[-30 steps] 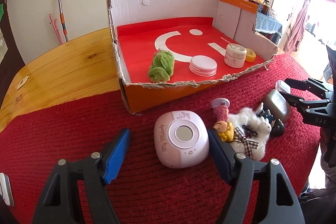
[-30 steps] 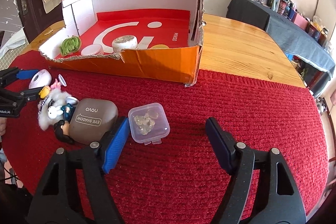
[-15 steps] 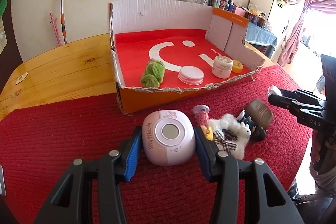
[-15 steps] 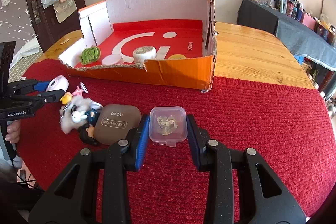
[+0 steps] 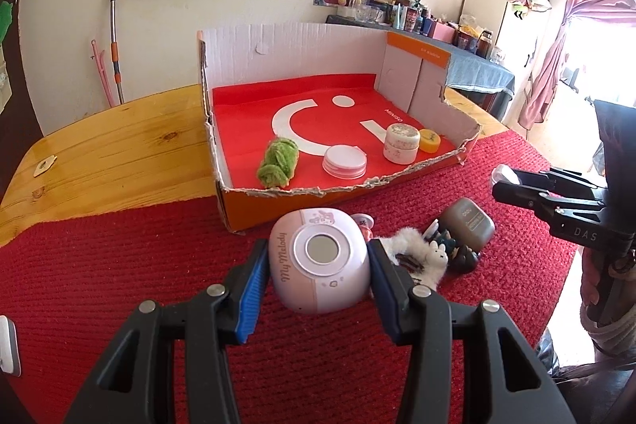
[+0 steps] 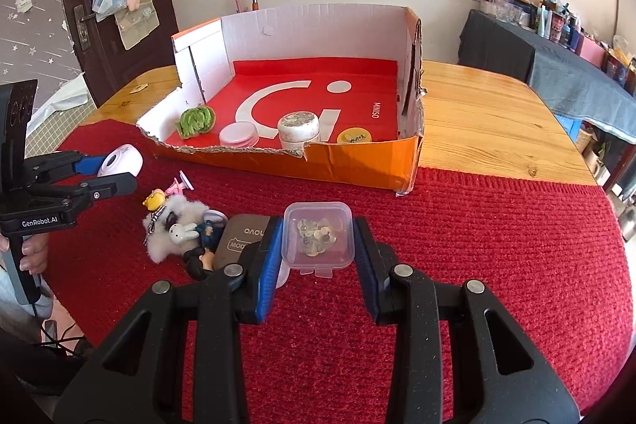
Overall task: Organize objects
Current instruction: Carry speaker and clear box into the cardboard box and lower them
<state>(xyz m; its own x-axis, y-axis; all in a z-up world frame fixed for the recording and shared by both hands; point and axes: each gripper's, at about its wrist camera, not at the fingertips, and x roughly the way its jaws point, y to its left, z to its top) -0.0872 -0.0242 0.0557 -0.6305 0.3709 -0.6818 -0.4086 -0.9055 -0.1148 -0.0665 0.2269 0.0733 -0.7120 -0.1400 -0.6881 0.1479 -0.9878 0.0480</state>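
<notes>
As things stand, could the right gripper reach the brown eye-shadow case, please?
Probably not yet: the right gripper is shut on the clear plastic box, though the case lies just beside its left finger.

1. Between the left gripper's (image 5: 318, 279) blue-padded black fingers: a pale pink case (image 5: 320, 261) with a white ring and grey centre.
2. Between the right gripper's (image 6: 318, 245) blue pads: a clear box (image 6: 318, 233) with yellowish bits inside.
3. Left of the right gripper: a grey-brown case (image 6: 238, 239) and a white fluffy charm (image 6: 171, 225).
4. Under both: a ribbed red cloth (image 6: 497, 245).
5. Ahead: an orange cardboard box (image 5: 338, 130), white walls, red floor with a white smile mark, holding a green plush (image 5: 278, 161).
</notes>
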